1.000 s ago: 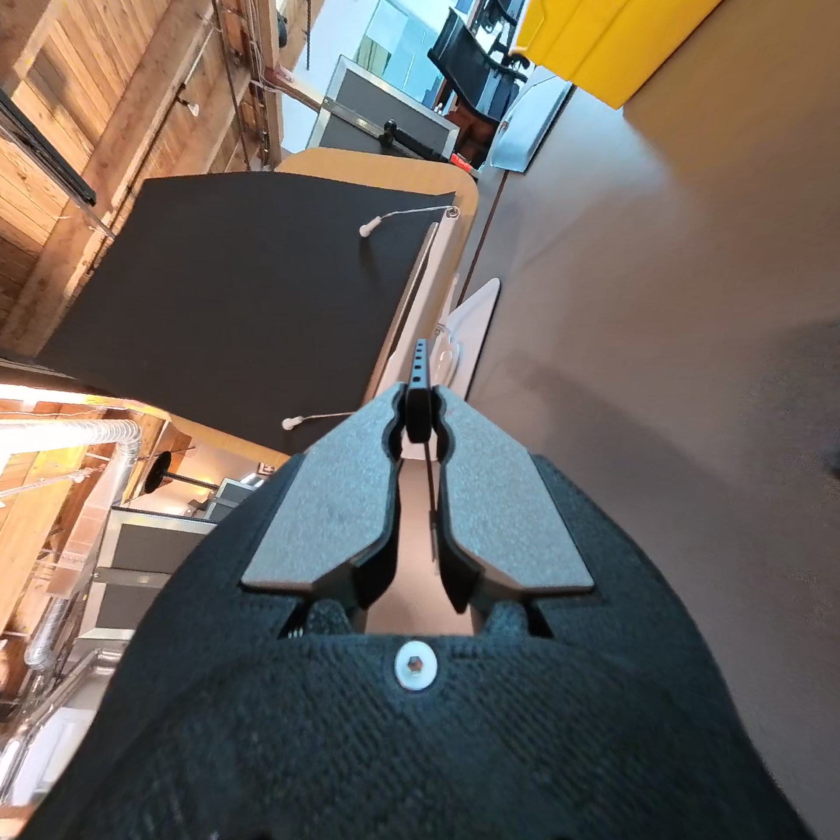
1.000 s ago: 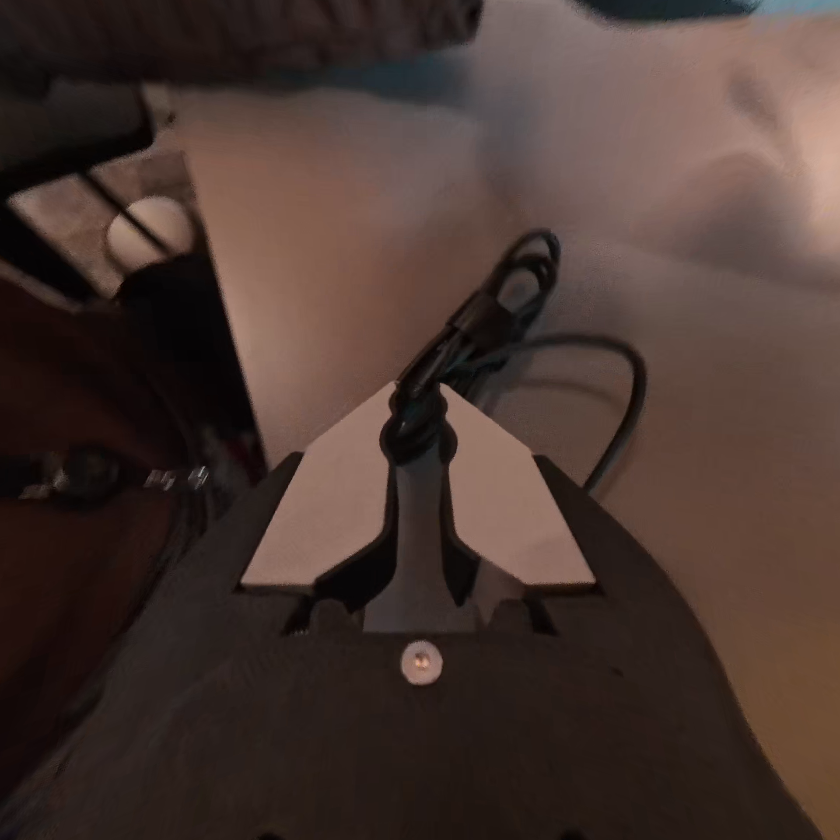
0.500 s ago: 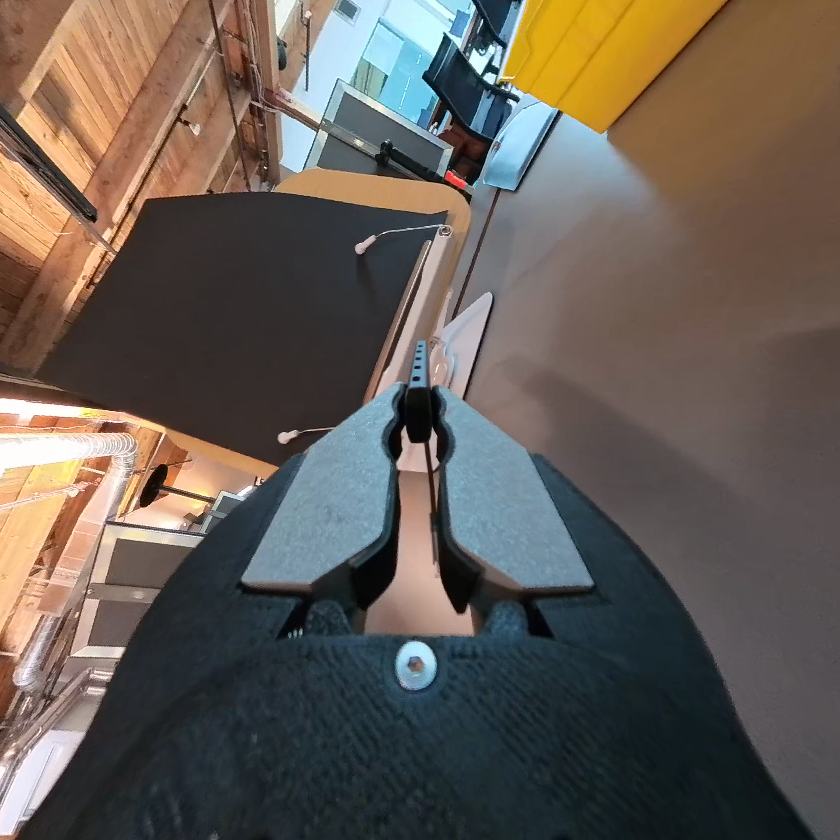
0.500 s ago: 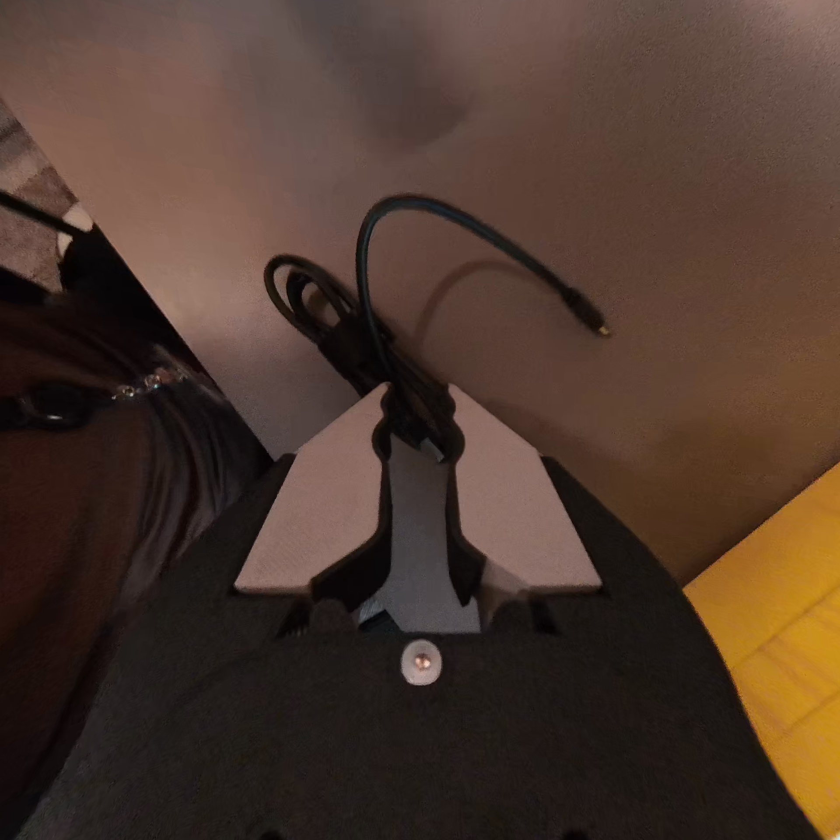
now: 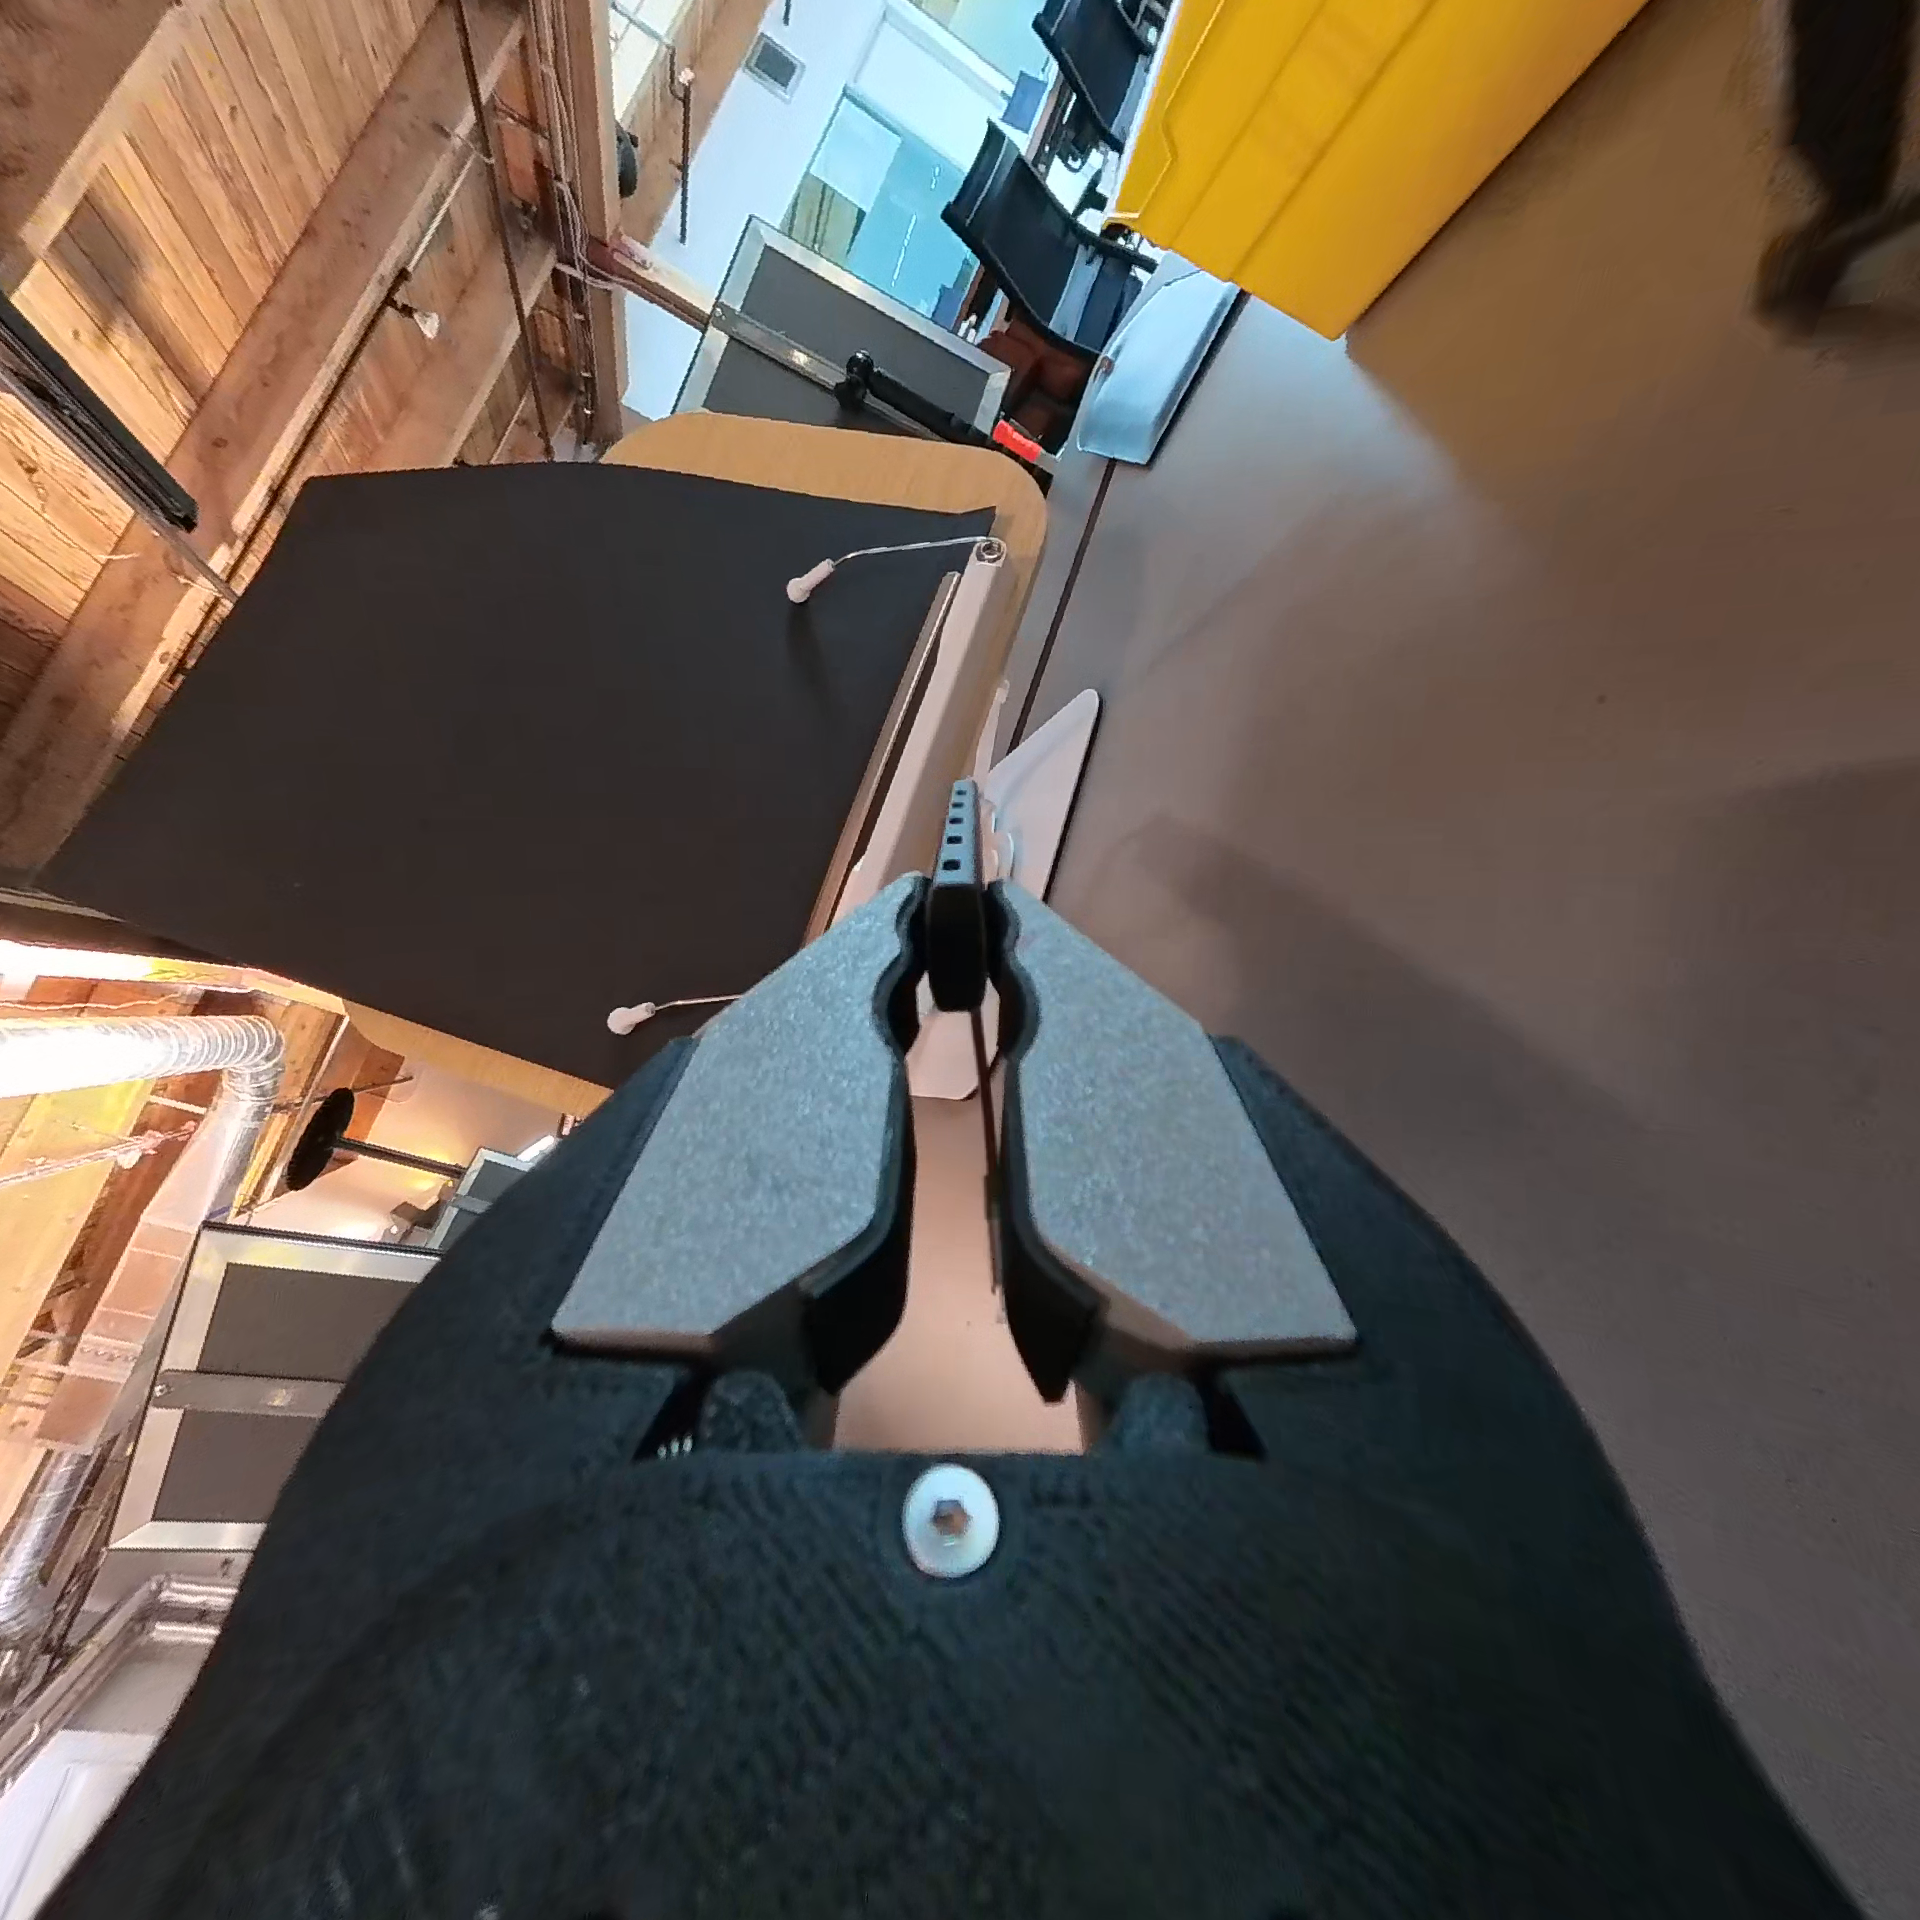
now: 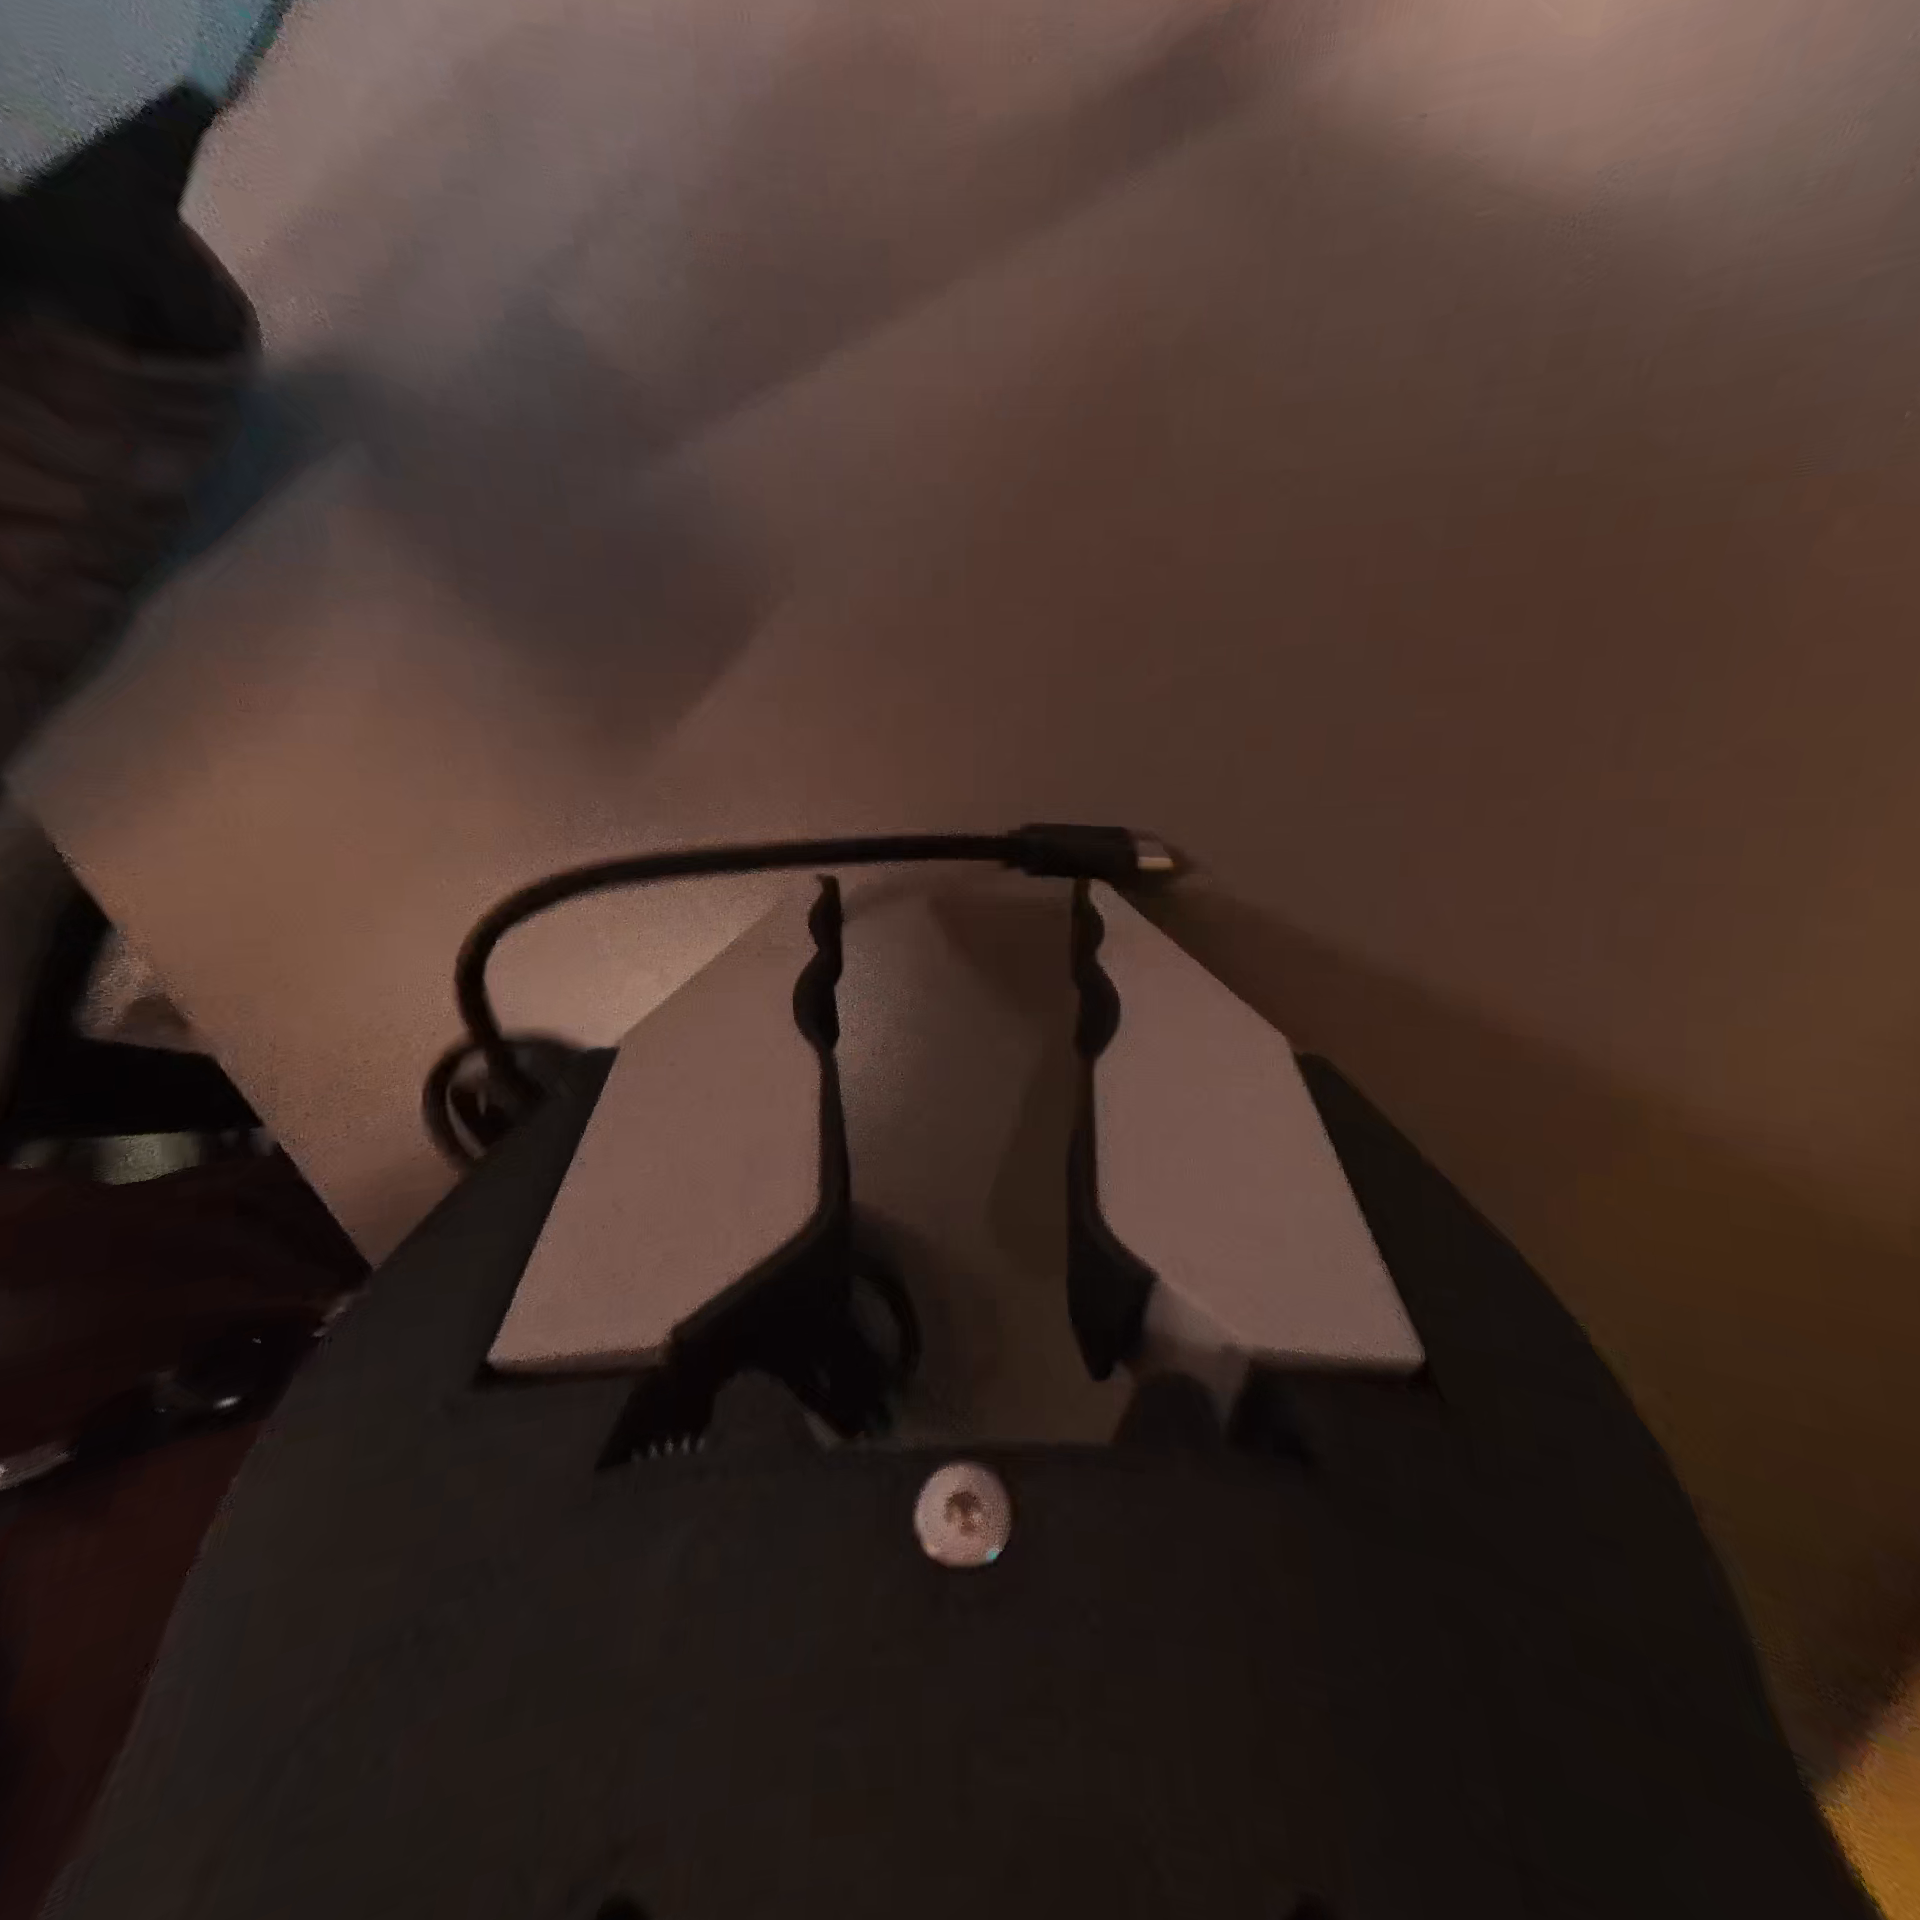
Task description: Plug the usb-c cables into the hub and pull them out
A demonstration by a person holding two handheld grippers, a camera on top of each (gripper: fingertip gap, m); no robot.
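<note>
Currently left gripper (image 5: 958, 914) clamps slim black hub (image 5: 956, 883) edge-on above brown table (image 5: 1507, 831); yellow bin (image 5: 1351, 135) far. Right gripper (image 6: 951, 904) jaws apart, empty; usb-c cable (image 6: 727, 862) lying just beyond fingertips, plug (image 6: 1091, 847) right.

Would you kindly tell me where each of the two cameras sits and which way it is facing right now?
Left wrist view: sits on the left gripper, rolled sideways, looking along the table toward a black board and yellow bin; jaws shut on the hub.
Right wrist view: sits on the right gripper, looking low across the table at a cable lying just ahead; jaws open, holding nothing.
Shared: the same brown table; neither gripper clearly shows in the other's view.
</note>
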